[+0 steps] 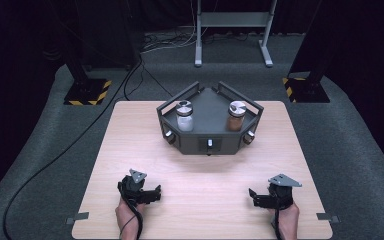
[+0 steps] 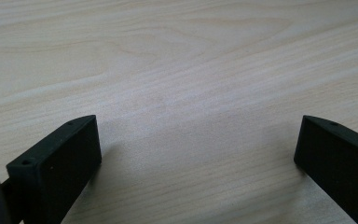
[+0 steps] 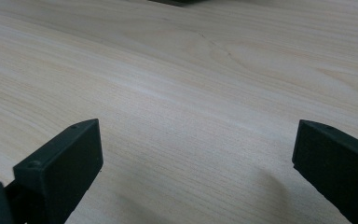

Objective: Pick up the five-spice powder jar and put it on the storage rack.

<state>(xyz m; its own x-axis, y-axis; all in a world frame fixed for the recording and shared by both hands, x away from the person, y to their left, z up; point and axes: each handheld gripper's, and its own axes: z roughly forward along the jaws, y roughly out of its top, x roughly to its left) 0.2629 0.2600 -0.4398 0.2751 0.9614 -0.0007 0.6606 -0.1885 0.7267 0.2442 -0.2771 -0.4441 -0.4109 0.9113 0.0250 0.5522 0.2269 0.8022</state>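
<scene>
While both of my grippers rest at the bottom of the high view, the work lies well apart from them, toward the upper middle of the frame. I start with the table [image 1: 130,150], a pale wooden top that runs from the lower edge of the frame to just past the centre.

On its far half stands the dark tray [image 1: 209,142], a six-sided holder with raised rails and small knobs on its front faces. It lies straight up the frame from the gap between my two grippers, so neither hand is plainly nearer to the tray itself.

The tray holds two jars, both upright and apart from each other. The white jar [image 1: 184,116] sits in the left part and appears to hold a pale powder; it falls on my left gripper's side. The brown jar [image 1: 236,116] sits in the right part with a brownish filling; it falls on my right gripper's side. Both carry metal-looking lids.

The left gripper [image 1: 156,192] sits at lower left, jaws pointing toward frame centre. The left gripper view shows its jaws spread wide over bare wood, nothing between them. The right gripper [image 1: 252,196] at lower right is likewise spread and empty in its own view, with a dark edge, probably the tray, at the top.

My judgement: each reach must travel up-frame.
</scene>
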